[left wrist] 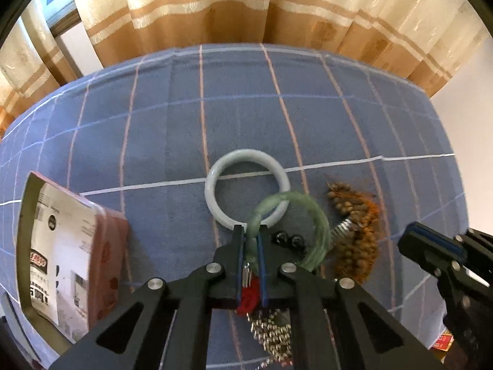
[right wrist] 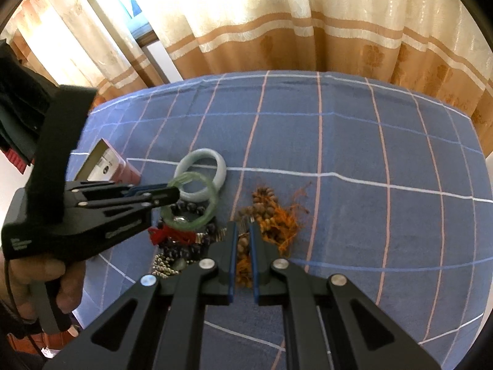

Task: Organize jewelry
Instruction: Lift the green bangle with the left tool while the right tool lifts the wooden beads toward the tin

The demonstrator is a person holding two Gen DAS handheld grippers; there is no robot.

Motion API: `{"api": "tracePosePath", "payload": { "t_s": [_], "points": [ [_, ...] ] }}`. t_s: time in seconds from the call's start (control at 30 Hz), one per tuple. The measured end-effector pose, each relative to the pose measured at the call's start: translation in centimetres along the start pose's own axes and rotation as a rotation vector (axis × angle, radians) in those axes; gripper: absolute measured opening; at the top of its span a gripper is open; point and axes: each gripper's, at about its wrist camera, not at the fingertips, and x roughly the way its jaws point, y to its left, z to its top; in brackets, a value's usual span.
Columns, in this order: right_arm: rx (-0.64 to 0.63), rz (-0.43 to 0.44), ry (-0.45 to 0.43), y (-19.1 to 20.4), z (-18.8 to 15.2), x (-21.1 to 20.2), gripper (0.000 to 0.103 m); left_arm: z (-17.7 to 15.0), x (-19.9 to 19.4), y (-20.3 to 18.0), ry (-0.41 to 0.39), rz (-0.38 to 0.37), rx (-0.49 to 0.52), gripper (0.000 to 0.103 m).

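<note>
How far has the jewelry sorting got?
Barely begun. Nothing looks put away: the open box shows no jewelry inside. In hand: the left gripper has its jaws shut on the green bangle, lifted. Left: the pale bangle, brown bead strand, dark beads and silver chain on the blue cloth.

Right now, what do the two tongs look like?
Both are matte black. The left tongs and right tongs have straight fingers lined with blue pads, joined by flat linkage bars with triangular cut-outs and silver rivets. The left one has a pistol-style handle and small pale lettering on its body.
</note>
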Motion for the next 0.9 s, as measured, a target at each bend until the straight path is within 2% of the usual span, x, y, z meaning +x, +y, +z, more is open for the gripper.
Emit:
{"api": "tracePosePath", "payload": {
  "t_s": [0.2,0.27,0.3,0.37,0.4,0.5,0.63,0.77,0.83,0.9],
  "points": [
    [-0.006,0.006,-0.017,0.0,-0.1,-1.5,0.010,-0.5,-4.8,1.4,-0.072,-0.004,-0.022,0.007],
    [-0.023,-0.029,-0.008,0.0,-0.3,-1.0,0.013,-1.1,-5.7,1.9,-0.082,-0.005,-0.036,0.007],
    [-0.020,-0.044,-0.009,-0.1,-0.4,-0.8,0.018,-1.4,-6.3,2.2,-0.088,0.004,-0.041,0.007],
    [0.000,-0.058,0.003,-0.5,-0.5,-0.1,0.061,-2.2,-7.0,2.5,-0.099,0.020,-0.043,0.007],
    [0.006,-0.064,0.003,-0.8,-0.5,0.5,0.062,-2.5,-7.2,2.5,-0.103,0.026,-0.045,0.007],
    [-0.006,-0.081,0.057,-1.2,-0.7,2.5,0.058,-3.2,-8.1,3.3,-0.109,0.038,-0.066,0.007],
    [0.019,-0.051,0.111,-1.8,-1.3,4.6,0.054,-4.3,-8.7,4.2,-0.112,0.053,-0.089,0.007],
    [0.004,-0.017,0.139,-1.5,-1.4,5.0,0.034,-4.9,-9.4,4.8,-0.121,0.053,-0.104,0.007],
    [0.004,-0.003,0.143,-1.4,-1.4,4.8,0.018,-4.9,-9.8,5.0,-0.127,0.051,-0.107,0.007],
    [0.011,0.009,0.129,-1.6,-1.3,4.2,0.016,-4.9,-10.3,5.0,-0.134,0.051,-0.104,0.007]
  ]
}}
